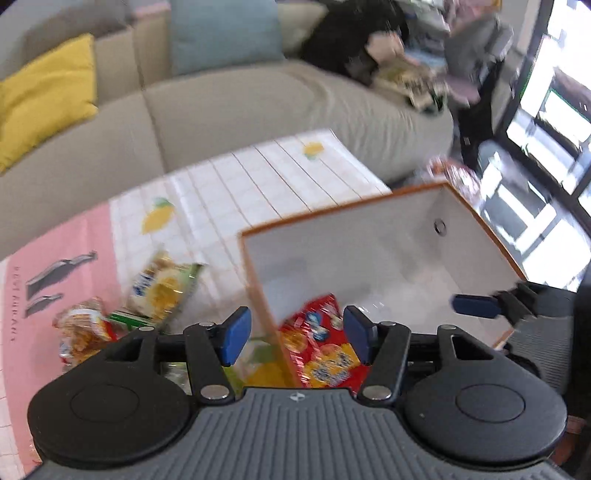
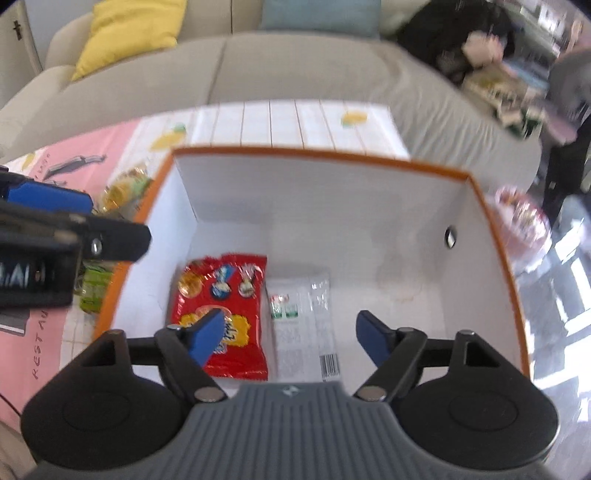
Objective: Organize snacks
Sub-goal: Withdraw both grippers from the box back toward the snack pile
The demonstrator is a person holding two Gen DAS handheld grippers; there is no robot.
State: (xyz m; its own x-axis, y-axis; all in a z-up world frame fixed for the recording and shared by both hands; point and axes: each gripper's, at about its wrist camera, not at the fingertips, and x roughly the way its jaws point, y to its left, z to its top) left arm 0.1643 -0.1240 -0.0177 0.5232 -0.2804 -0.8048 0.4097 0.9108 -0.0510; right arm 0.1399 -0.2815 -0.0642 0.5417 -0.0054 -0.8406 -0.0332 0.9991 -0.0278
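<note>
While both my left gripper (image 1: pixel 293 338) and right gripper (image 2: pixel 291 334) hang spread and empty over the box (image 2: pixel 325 155), holding the red packet (image 2: pixel 221 314), I risk clipping its rim reaching for the loose snacks (image 1: pixel 162 291) outside.

Sofa (image 2: pixel 303 70): beige, behind the table.
Yellow cushion (image 1: pixel 44 96): leaning on the sofa back, left end.
Blue cushion (image 1: pixel 225 33): upright on the sofa back, right of the yellow cushion.
Tablecloth (image 1: pixel 258 173): white grid with lemon prints, pink panel with dark lettering at left.
Windows (image 1: pixel 546 122): bright, far right.
Clutter (image 2: pixel 495 85): blurred, on the sofa's right end.
</note>
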